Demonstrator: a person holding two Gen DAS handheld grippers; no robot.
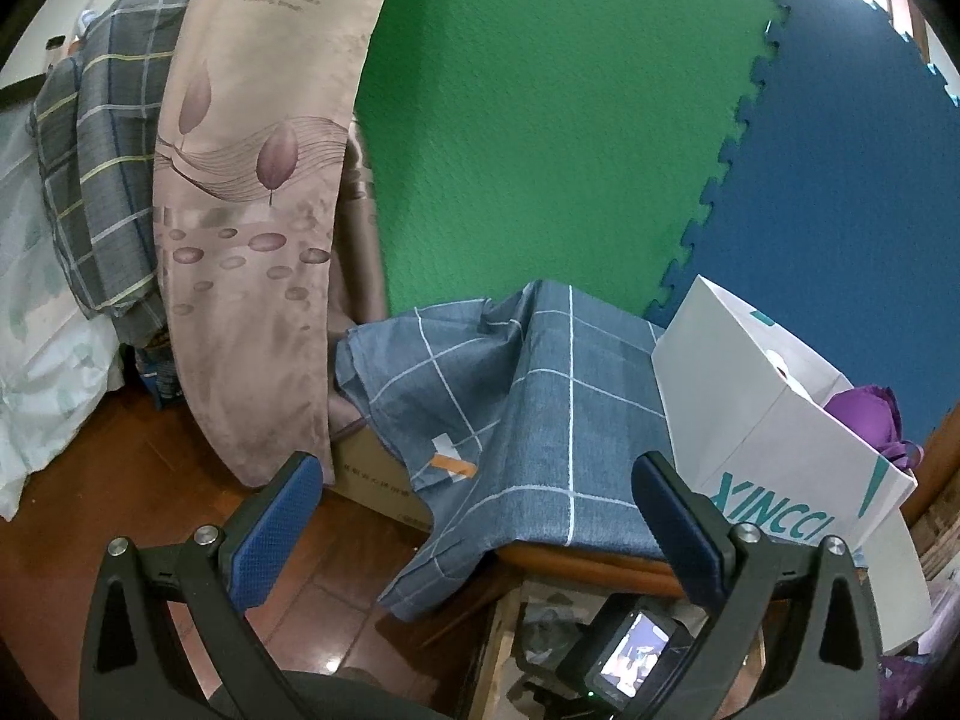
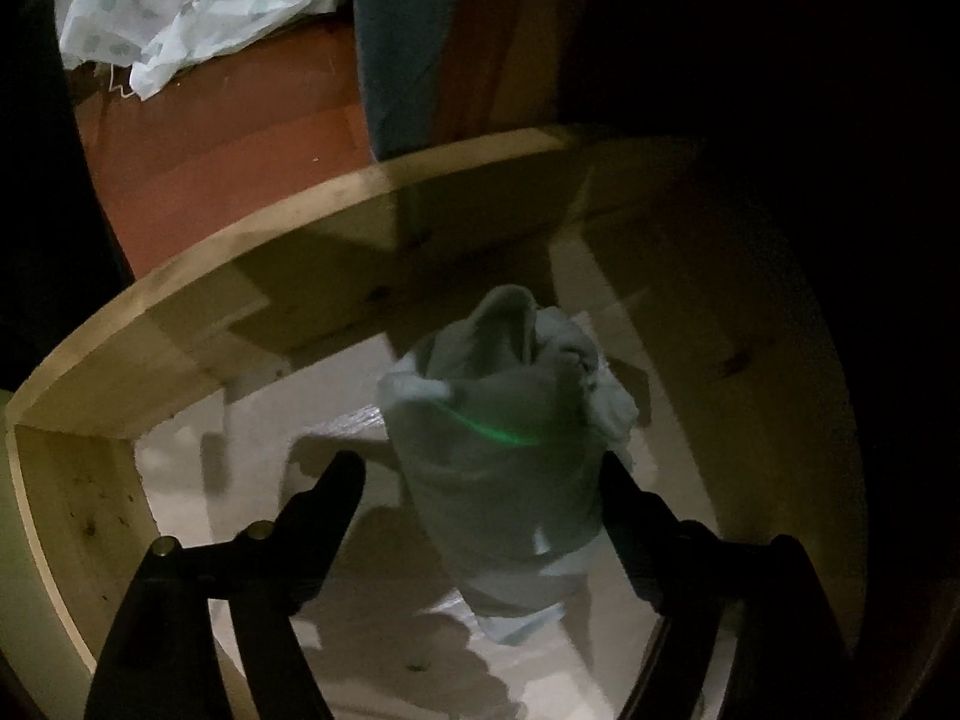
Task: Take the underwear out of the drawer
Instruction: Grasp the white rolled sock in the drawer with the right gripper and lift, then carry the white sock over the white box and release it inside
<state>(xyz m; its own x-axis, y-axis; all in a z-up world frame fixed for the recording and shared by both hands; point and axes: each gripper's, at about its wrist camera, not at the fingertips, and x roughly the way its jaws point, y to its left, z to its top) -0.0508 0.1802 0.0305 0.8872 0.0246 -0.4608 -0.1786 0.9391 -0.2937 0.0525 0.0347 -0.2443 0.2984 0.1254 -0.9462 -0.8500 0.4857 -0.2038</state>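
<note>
My right hand-held gripper (image 2: 480, 480) points steeply down into an open wooden drawer (image 2: 198, 300). Its 2 black fingers (image 2: 327, 498) stand wide apart. A bunched pale grey piece of underwear (image 2: 504, 462) sits between them, nearer the finger on the right of the view and touching or almost touching it; the other finger is clear of the cloth w/ a gap. So the jaws are spread and not pressing on the garment. The underwear stands up in a soft crumpled heap on the drawer's pale bottom, approx. in the middle of the drawer. The view is dim and a bit blurred. Beyond the drawer's far wall I see red-brown wood floor (image 2: 198, 138) and a crumpled white sheet w/ pale spots (image 2: 192, 6) at top left.

My left hand-held gripper (image 1: 480, 498) is held out over the room, fingers w/ blue pads (image 1: 279, 534) wide apart, nothing between them. Ahead is a tabletop (image 1: 600, 561) draped w/ a blue-grey checked cloth (image 1: 540, 408). A white box (image 1: 792, 450) stands on its right side, w/ a purple garment (image 1: 867, 414) showing at its open top. Behind are green (image 1: 540, 120) and blue foam mats (image 1: 840, 180) on the wall. At left hangs a beige curtain w/ a leaf print (image 1: 252, 210), beside grey plaid bedding (image 1: 102, 168).
</note>
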